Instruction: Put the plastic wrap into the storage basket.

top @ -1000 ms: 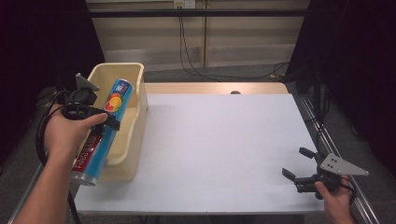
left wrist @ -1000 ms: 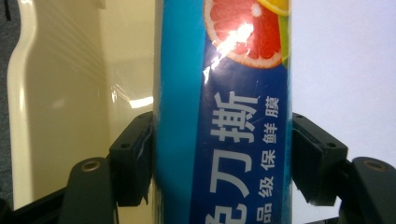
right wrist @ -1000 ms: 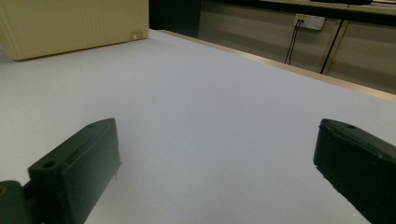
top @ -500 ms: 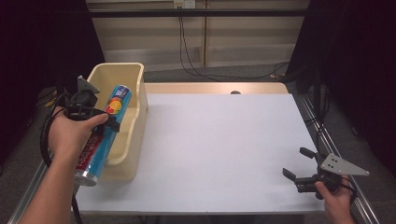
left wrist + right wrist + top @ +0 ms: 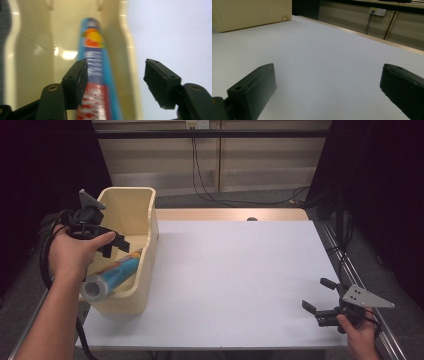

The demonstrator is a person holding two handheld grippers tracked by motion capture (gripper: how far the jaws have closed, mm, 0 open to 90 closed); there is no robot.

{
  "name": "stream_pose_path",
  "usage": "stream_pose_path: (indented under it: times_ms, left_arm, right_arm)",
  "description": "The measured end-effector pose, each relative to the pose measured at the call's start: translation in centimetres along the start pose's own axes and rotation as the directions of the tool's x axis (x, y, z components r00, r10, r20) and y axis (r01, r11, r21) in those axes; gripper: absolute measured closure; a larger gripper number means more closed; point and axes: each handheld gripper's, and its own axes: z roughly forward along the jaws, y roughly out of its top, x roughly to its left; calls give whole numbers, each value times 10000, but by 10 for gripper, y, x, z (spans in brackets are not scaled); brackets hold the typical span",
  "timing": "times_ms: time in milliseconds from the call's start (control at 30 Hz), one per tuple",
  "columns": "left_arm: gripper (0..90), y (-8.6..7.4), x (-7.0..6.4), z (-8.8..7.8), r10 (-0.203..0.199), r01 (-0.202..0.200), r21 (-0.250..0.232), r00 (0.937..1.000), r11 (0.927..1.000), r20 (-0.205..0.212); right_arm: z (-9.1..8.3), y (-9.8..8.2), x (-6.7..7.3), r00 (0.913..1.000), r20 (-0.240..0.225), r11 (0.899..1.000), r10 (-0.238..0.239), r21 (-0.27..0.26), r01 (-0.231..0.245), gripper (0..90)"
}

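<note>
Left tongs (image 5: 111, 245) hover open above the blue tube (image 5: 96, 65), apparently just released inside the cream bin (image 5: 145, 227) below them. Right tongs (image 5: 320, 296), open and empty, wait over bare tabletop (image 5: 240, 270). Withdrawal likely follows.

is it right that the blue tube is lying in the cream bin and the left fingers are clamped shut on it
Not quite. The blue tube does lie in the cream bin, but the left gripper is open; the left gripper view shows its fingers spread, clear of the tube.
</note>
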Motion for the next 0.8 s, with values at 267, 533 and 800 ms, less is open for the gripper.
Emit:
stream_pose_path:
  times_ms: [267,533,800]
  left_arm:
    - [308,4,-26,9,828,-818,-196,9949,9965,567]
    - [250,2,-51,31,1506,-1510,-62,9805,9885,1264]
    - [230,-3,-71,53,1967,-2000,62,9683,9798,1541]
  right_arm:
    - [-2,-1,-1,10000,31,10000,7,-16,-7,0]
    - [-2,0,-1,10000,10,10000,2,15,-3,0]
    - [-1,-1,-1,10000,-6,10000,-6,27,6,0]
